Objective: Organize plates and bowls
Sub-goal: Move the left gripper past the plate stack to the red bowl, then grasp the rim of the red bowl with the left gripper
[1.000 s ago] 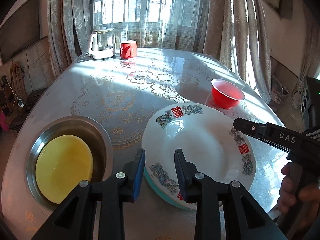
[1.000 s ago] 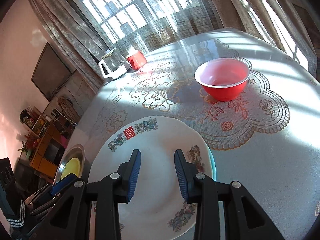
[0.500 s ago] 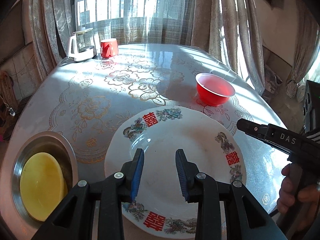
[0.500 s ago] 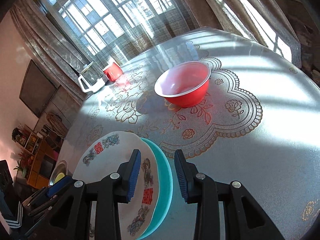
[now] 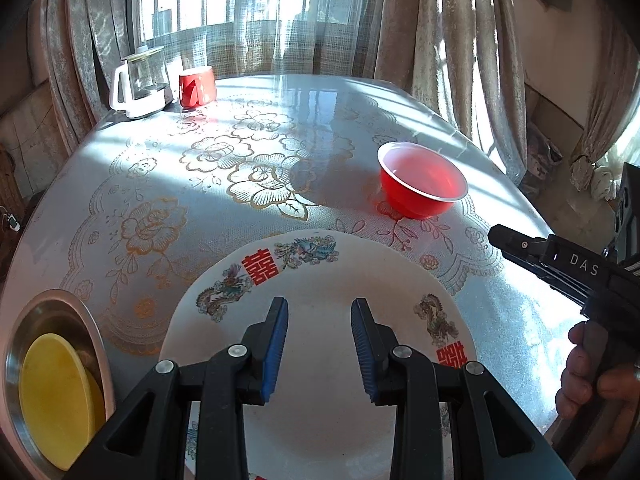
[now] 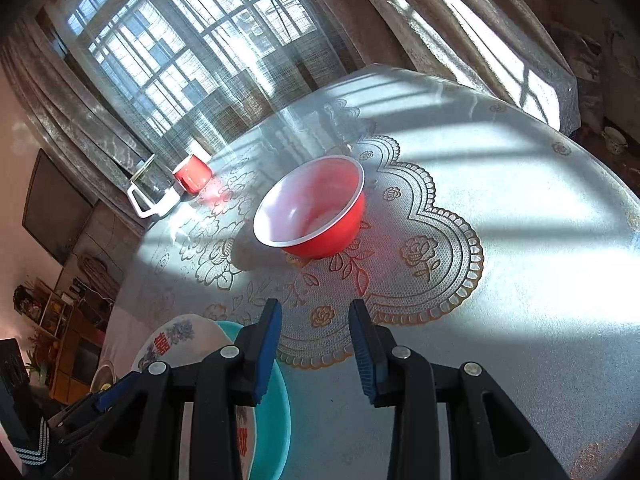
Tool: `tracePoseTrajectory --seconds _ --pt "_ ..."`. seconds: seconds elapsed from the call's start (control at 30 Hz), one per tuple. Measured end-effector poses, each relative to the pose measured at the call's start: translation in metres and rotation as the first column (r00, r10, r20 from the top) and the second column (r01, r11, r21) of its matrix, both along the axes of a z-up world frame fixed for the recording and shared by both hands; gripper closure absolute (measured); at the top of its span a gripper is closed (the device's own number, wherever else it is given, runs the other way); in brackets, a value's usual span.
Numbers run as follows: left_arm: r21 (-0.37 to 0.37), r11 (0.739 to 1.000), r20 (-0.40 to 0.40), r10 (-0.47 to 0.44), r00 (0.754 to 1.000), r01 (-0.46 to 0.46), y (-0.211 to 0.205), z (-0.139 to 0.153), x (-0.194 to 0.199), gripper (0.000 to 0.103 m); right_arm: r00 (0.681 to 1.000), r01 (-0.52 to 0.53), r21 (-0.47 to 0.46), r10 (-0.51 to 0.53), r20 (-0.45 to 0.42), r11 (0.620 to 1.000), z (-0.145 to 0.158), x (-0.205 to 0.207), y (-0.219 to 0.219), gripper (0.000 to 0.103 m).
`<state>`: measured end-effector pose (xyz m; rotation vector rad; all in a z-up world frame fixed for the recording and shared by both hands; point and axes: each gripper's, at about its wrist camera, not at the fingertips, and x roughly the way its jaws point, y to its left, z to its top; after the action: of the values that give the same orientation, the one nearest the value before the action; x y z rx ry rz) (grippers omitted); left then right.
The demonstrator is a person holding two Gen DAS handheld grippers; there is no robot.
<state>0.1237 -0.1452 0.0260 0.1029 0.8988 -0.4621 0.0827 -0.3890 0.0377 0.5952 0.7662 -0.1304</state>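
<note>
We list our right gripper (image 6: 314, 346), jaws apart and empty, nearer the red plastic bowl (image 6: 312, 208) ahead on the counter (image 6: 520, 280); left gripper (image 5: 319, 344) likewise empty.

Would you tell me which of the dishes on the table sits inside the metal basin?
The yellow plate. It alone lies in the metal basin; the white patterned plate and the red bowl rest directly on the tablecloth.

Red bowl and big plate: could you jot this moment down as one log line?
left gripper: open, over plate | right gripper: open, facing red bowl | bowl: untouched
</note>
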Motion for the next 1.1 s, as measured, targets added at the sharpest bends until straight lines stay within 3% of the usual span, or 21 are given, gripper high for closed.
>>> tracePoseTrajectory --seconds 0.3,0.5,0.93,1.1 --pt "-0.003 1.0 -0.047 -0.008 0.999 0.008 -0.018 -0.006 0.019 0.067 1.0 0.026 -0.004 -0.026 -0.006 1.0 -0.001 0.015 -0.017 0.068" --pt "-0.042 0.998 -0.117 0.03 0.993 -0.035 -0.019 -0.009 0.039 0.067 0.999 0.038 -0.001 -0.038 -0.012 0.999 -0.004 0.027 -0.025 0.068" --pt "-0.23 0.973 -0.145 -0.019 0.989 -0.015 -0.046 0.002 0.076 0.066 0.995 0.096 0.031 -0.095 -0.018 0.995 -0.009 0.058 -0.051 0.068" --pt "-0.267 0.964 -0.161 -0.034 0.986 -0.01 -0.071 0.002 0.095 0.068 0.995 0.098 0.026 -0.098 -0.024 0.995 -0.012 0.072 -0.058 0.068"
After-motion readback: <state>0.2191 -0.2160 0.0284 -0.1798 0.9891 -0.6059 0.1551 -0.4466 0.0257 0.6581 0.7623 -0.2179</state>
